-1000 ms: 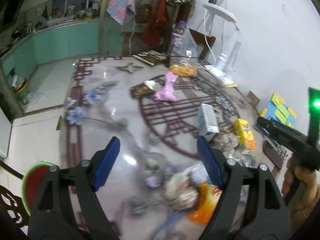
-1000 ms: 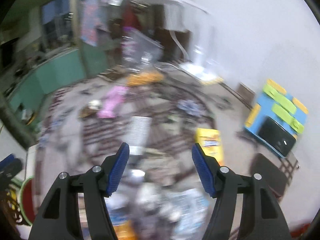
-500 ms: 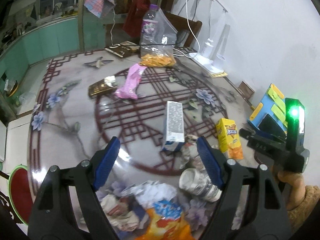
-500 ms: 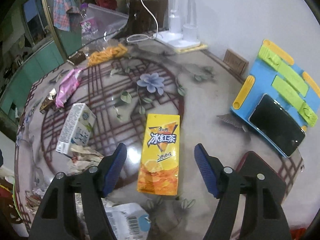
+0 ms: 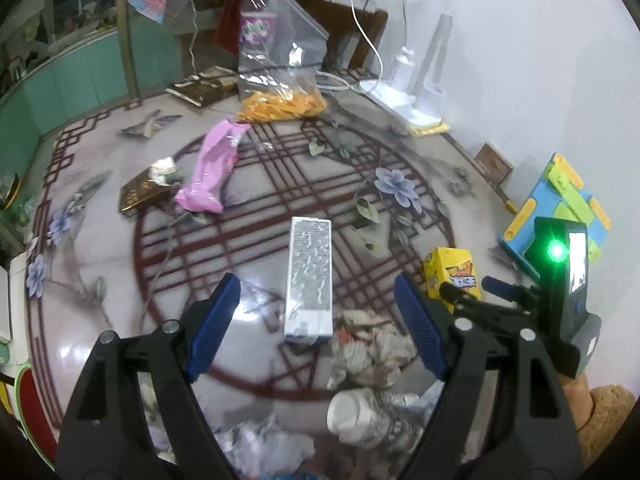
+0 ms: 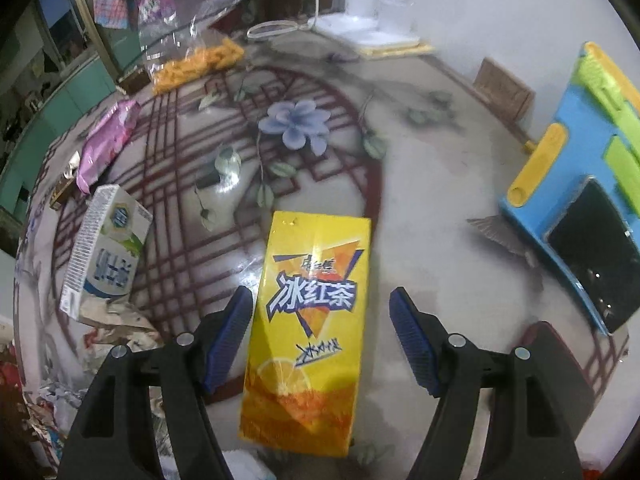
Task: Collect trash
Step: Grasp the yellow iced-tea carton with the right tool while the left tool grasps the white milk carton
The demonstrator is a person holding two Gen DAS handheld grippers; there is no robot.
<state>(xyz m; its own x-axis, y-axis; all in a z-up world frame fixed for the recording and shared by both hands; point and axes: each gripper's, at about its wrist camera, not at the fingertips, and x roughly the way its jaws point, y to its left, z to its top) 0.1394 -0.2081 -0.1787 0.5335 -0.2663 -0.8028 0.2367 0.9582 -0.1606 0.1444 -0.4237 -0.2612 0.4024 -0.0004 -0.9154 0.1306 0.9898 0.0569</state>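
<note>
The round desk [image 5: 100, 240], patterned with red lattice and blue flowers, carries everything. At its far edge a clear bag [image 5: 280, 76] stands upright with orange snacks in its bottom, and a white lamp base [image 5: 416, 96] sits beside the wall. Against the wall on the right, a blue stand [image 6: 560, 184] with yellow and green clips holds a dark phone [image 6: 596, 272].

The left gripper [image 5: 316, 332] hangs over the desk with its fingers wide and holding nothing; between them in view, but lying flat on the desk, is a white carton [image 5: 310, 276]. The right gripper [image 6: 320, 340] points down with its fingers wide and empty, one on each side of a yellow carton [image 6: 312, 332] that lies flat; neither pad touches it, though the left one is just beside its edge.

A pink wrapper [image 5: 212, 168] lies further off, just beside a small brown packet [image 5: 138, 196] with a scrap of crumpled paper on it. Crumpled paper [image 5: 368, 356] sits against the white carton's near end, and closer still lie a tipped white cup [image 5: 352, 412] and more crumpled wrappers [image 5: 264, 448].
</note>
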